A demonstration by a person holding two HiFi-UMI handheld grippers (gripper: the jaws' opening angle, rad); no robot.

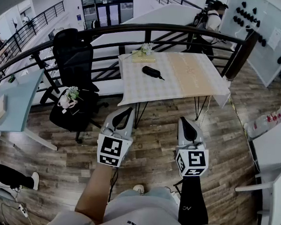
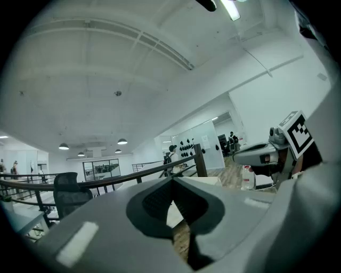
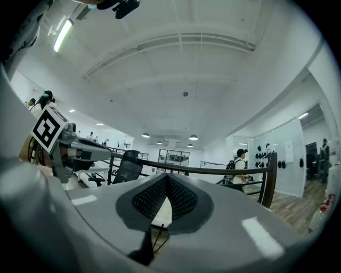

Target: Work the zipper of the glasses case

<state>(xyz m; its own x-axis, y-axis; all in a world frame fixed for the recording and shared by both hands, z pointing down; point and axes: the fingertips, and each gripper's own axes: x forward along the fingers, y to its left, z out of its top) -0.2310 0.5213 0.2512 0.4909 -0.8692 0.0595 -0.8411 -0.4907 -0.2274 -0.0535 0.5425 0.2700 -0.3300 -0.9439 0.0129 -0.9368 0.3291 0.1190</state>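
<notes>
fingers [image 2: 152, 201] of the left gripper [image 1: 125, 112] are pinched tip to tip with nothing between them. the right gripper [image 1: 186, 123] matches it, its fingers [image 3: 184, 200] closed on air too. both tools are held level, side by side, on the near side of the surface [image 1: 199, 84] and well short of it, over wood floor.

and there's the target: the glasses case [image 1: 152, 72], dark and slim, lying flat on the checked cloth, left of the surface's middle, nothing touching it. a small bunch of flowers [image 1: 145, 49] sits at the surface's far left corner, beyond the case. a black office chair [image 1: 73, 48] stands off the surface's left side, and a dark railing [image 1: 183, 28] curves behind its far edge.

by my read this is the very start, the approach, with the zipper untouched. where the pull sits i cannot tell, it's too small from here. next up, i'd say: close in on the surface, open both pairs of fingers, pin the case body with one gripper and bring the other finely onto the pull tab. it's a small target, and the case may skid if it isn't pinned first.
</notes>
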